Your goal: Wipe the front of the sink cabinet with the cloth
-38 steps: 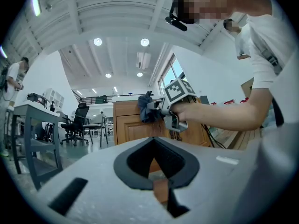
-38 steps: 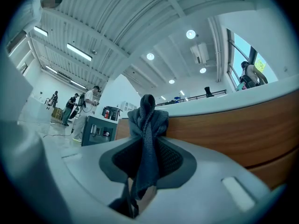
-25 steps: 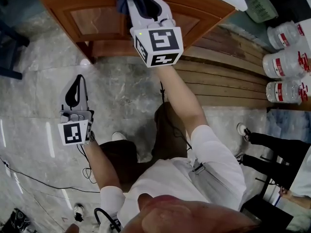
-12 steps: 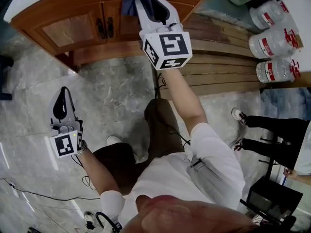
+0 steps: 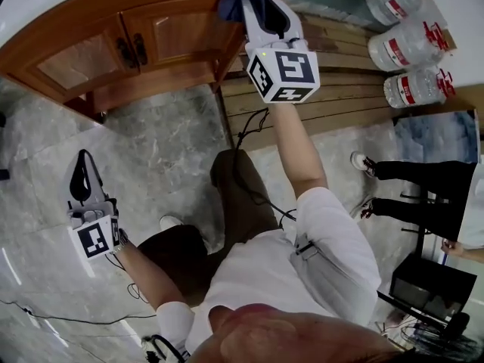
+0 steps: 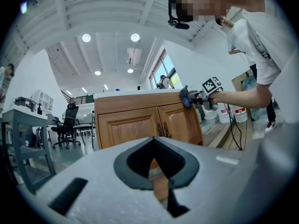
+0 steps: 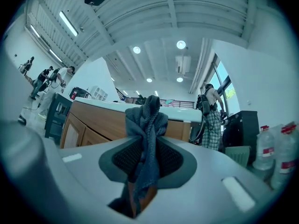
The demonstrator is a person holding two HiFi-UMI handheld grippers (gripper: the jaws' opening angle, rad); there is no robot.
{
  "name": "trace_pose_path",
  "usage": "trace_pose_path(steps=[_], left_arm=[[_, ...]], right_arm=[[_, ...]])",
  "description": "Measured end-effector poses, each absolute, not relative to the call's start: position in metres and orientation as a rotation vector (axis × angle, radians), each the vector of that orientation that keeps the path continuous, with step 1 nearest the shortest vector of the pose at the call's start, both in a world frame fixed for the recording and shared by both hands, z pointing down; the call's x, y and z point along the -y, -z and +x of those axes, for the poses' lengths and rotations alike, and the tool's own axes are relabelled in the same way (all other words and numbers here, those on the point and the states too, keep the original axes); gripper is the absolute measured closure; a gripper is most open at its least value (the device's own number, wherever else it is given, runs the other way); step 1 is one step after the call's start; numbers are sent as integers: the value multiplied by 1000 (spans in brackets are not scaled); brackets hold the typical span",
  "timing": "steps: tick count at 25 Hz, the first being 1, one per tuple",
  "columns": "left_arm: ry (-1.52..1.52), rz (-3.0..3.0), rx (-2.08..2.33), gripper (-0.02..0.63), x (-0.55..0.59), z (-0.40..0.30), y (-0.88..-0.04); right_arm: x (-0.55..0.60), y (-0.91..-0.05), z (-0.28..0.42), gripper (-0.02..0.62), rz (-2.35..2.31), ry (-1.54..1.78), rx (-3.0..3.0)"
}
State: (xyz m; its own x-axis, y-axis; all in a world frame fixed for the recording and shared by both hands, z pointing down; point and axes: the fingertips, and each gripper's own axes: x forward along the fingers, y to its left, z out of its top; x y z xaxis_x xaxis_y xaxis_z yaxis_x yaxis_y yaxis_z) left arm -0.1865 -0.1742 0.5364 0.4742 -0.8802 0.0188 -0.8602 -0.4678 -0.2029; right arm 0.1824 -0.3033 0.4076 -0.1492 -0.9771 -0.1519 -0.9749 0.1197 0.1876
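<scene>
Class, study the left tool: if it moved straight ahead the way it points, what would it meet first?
Probably the sink cabinet, at its door front. The left tool aims at it, and nothing visible stands between, though depth is hard to judge.

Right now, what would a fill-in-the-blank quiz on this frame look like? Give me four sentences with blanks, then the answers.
The right gripper has its jaws shut on the blue ____.
The left gripper has ____ between its shut jaws.
The cabinet has ____ wooden doors on its front.
In the head view, ____ water bottles show at the upper right.
Missing words: cloth; nothing; two; three.
</scene>
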Motion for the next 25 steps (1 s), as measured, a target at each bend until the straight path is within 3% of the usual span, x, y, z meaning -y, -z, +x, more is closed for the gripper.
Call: trace_pose_path(steps=[5, 14, 25], left_arm=[[175, -2553, -1516, 607, 173, -183, -535], [162, -2548, -1517, 607, 169, -179, -531], [145, -2520, -1550, 607, 161, -180, -525]], right_arm=[[296, -408, 222, 492, 2140, 343, 2280], [285, -405, 217, 503, 2152, 323, 2317], [266, -418, 69, 506, 1814, 247, 2701]])
